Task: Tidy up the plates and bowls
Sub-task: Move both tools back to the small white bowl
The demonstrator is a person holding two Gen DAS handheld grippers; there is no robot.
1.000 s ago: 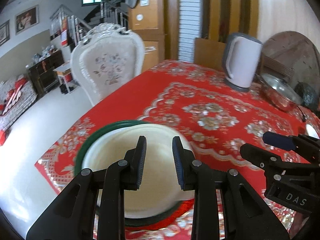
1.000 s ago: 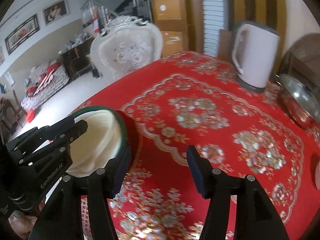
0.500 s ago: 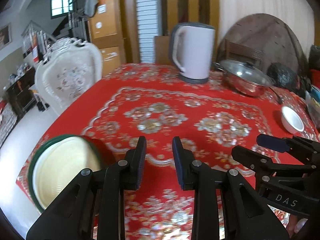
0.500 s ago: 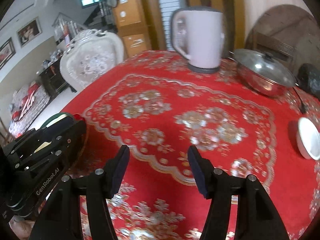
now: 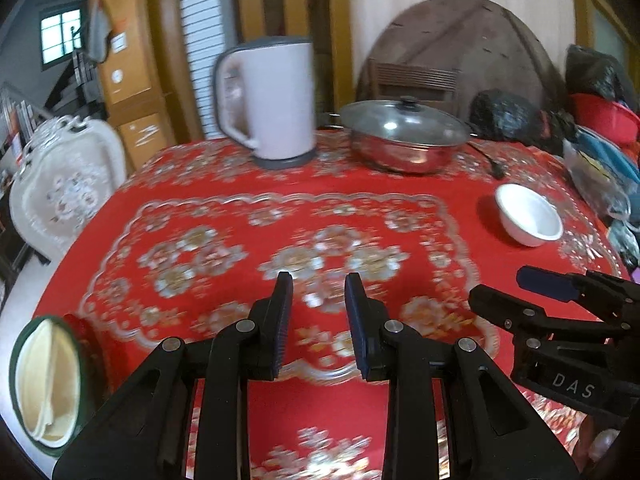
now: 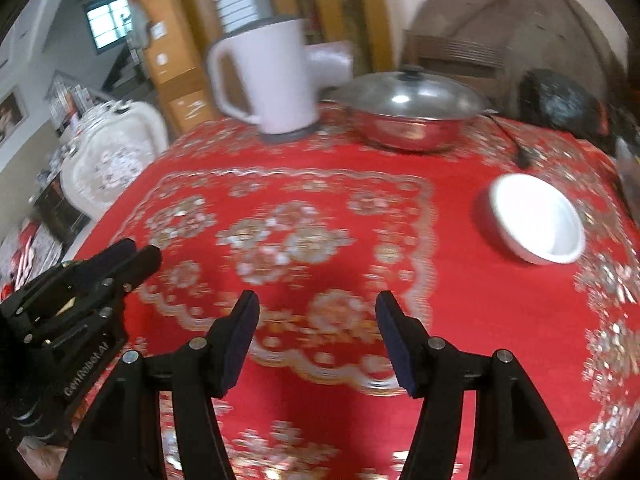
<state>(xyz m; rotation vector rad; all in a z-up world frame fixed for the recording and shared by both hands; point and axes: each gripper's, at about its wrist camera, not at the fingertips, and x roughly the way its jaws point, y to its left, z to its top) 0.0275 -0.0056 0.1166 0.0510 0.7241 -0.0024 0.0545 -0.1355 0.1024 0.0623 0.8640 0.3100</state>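
1. Both grippers have swung rightward across the surface since a second ago: the green-rimmed plate, then right under the left jaws, now sits at the far left edge of the left view, and the white bowl has come into sight on the right.
2. The left gripper [image 5: 318, 284] has its jaws set narrow, with a small gap and nothing between them; only the red cloth [image 5: 320, 216] lies below.
3. The right gripper [image 6: 316, 306] has its jaws about half open, also empty, over the cloth's flower pattern.
4. Each gripper shows in the other's view: the right one at the lower right of the left view, the left one at the lower left of the right view.
5. The plate [image 5: 44, 384], cream inside with a green rim, rests at the near left corner of the surface, well apart from both jaws.
6. The bowl [image 6: 536, 218] stands upright and empty on the right side of the surface, ahead and to the right of the right jaws, touching neither gripper.
7. A steel pot [image 5: 404, 136] with a lid stands at the far edge, behind the bowl, with a black plug [image 6: 524, 158] on the cloth between them.
8. A white kettle [image 5: 268, 100] stands just left of the pot.
9. A pale carved chair [image 5: 64, 192] stands off the left side of the surface.
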